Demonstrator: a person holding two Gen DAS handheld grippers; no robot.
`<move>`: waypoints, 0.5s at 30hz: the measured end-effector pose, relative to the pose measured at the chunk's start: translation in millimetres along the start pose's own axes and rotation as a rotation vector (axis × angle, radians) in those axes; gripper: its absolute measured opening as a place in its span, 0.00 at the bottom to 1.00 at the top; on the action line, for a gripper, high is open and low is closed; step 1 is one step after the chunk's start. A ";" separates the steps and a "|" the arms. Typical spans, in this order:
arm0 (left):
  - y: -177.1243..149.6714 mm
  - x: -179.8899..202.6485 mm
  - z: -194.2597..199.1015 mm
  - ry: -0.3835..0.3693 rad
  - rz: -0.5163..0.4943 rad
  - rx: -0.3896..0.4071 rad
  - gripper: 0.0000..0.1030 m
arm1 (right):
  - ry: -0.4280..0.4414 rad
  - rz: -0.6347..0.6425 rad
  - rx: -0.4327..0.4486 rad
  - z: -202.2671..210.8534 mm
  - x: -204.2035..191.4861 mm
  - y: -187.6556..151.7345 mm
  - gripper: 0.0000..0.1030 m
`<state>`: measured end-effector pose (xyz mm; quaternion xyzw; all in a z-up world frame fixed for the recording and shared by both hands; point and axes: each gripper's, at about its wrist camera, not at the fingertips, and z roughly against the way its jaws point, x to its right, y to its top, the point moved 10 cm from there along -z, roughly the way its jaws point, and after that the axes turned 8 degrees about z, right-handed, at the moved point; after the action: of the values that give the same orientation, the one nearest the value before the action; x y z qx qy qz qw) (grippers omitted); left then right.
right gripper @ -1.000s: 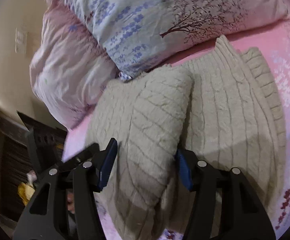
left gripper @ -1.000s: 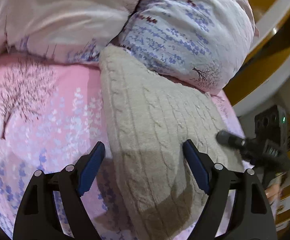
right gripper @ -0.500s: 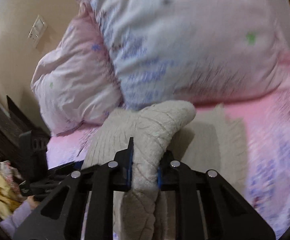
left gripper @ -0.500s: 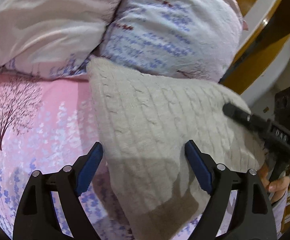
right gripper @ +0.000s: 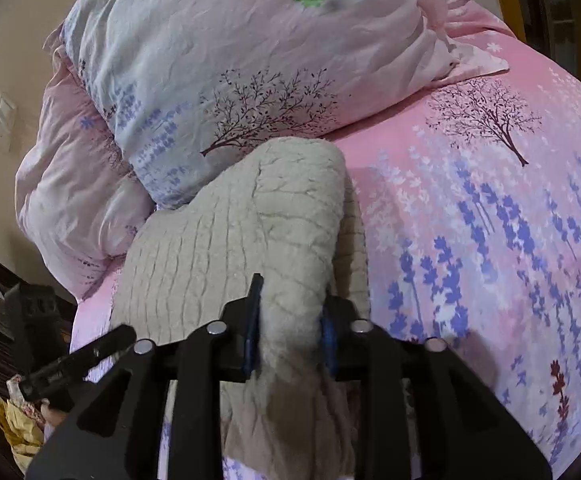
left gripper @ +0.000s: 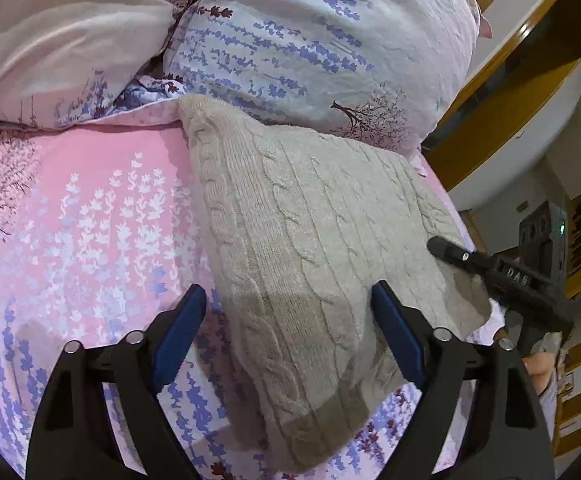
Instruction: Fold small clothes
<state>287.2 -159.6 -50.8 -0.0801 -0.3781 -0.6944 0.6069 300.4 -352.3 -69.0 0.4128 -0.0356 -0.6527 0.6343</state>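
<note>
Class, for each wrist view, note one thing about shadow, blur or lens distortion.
Left wrist view: a soft shadow darkens the beige sweater between the open left gripper; fisheye bends the frame edges. Right wrist view: mostly sharp, a green speck on the pillow.

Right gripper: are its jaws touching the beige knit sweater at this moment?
Touching. The right wrist view shows the right gripper with its jaws closed on a raised fold of the beige knit sweater, the knit bunched between both blue pads.
</note>
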 end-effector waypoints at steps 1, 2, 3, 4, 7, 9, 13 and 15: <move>-0.7 0.6 -0.4 -0.019 0.007 -0.006 0.72 | 0.007 0.003 0.003 0.8 -2.0 -1.7 0.18; -0.9 -0.1 -0.9 -0.018 0.012 -0.005 0.70 | 0.014 0.003 0.006 2.5 -4.7 -3.2 0.18; -1.2 -0.2 -1.8 -0.018 0.016 -0.003 0.65 | 0.029 -0.005 0.011 4.5 -7.9 -3.7 0.17; -1.1 -0.1 -2.4 -0.023 0.019 0.001 0.61 | 0.055 -0.012 0.017 7.1 -14.8 -3.5 0.17; -2.3 2.1 1.8 -0.048 0.005 0.014 0.44 | 0.122 0.005 0.040 20.3 -36.9 -5.2 0.17; -4.4 -0.2 5.4 -0.075 -0.003 -0.003 0.40 | 0.086 0.032 0.040 23.2 -37.8 -8.4 0.17; -9.2 -6.6 9.0 -0.101 -0.025 -0.024 0.38 | 0.016 -0.023 -0.024 6.5 -4.6 -23.6 0.17; -11.1 -6.7 10.7 -0.085 -0.052 -0.017 0.40 | 0.018 -0.029 -0.019 6.3 -7.1 -20.7 0.18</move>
<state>275.1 -148.0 -51.9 -0.1048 -0.3996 -0.7091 0.5714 279.1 -345.2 -73.2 0.4130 -0.0175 -0.6584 0.6290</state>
